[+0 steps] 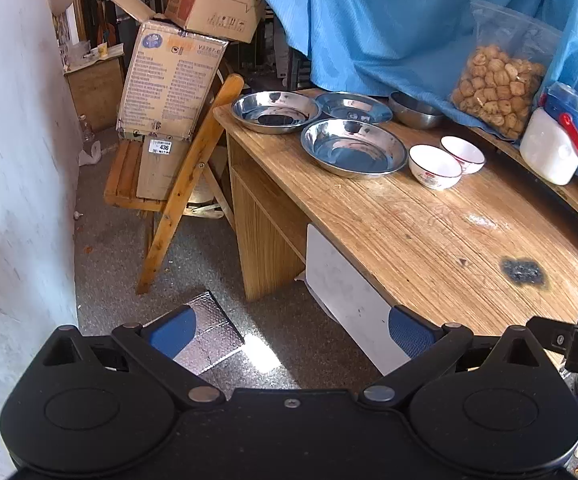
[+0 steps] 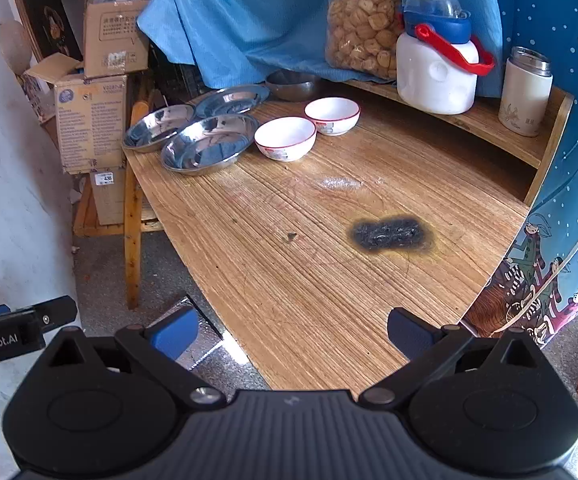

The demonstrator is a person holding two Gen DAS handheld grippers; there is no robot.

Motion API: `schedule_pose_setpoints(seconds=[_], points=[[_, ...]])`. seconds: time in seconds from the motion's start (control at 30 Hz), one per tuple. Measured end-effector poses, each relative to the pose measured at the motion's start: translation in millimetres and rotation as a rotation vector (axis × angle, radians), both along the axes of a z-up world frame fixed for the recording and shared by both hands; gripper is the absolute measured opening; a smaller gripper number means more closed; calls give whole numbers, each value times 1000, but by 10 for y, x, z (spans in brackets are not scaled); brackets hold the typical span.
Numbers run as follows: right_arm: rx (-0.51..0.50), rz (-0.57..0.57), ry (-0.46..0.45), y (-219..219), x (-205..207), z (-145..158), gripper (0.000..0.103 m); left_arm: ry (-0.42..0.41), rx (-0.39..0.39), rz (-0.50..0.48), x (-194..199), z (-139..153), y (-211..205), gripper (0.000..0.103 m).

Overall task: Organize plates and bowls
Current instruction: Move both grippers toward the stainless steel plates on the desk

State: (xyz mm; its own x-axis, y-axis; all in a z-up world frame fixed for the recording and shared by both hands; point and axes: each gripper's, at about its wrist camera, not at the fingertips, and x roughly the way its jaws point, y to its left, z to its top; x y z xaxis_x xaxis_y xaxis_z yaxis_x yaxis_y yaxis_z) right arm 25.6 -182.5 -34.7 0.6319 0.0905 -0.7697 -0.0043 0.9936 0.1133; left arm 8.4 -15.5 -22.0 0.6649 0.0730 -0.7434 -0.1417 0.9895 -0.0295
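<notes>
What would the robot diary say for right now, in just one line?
phase: start | left gripper: open, empty | right gripper: open, empty | three steel plates, two white bowls: untouched, far end of desk

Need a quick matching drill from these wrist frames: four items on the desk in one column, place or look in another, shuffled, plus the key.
Things
1. steel bowl
2. white jug
3. burn mark
4. snack bag

Descriptions
A. red handle, blue lid, on the raised shelf
B. black patch on the bare wood
C. clear plastic, full of brown pieces
D. partly tucked under the blue cloth, behind the steel plates

Pairs: 1-D, 2-A, 3-B, 4-C
</notes>
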Motion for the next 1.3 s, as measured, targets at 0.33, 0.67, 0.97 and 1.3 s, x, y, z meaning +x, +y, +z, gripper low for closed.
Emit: schedule_pose_setpoints(seconds=[0.33, 0.67, 0.97, 1.3], points=[[-34, -140, -12, 303, 546, 22, 103, -11, -66, -105, 783, -98, 388, 102], [-40, -276, 9, 650, 743, -18, 103, -7, -32, -295, 1571, -125, 558, 102], [-53, -269, -26, 644, 864, 45, 103, -11, -50, -276, 1724, -152, 549, 102], [-62, -182, -75, 774, 1069, 87, 103, -46, -17, -214, 1906, -7, 677, 102]])
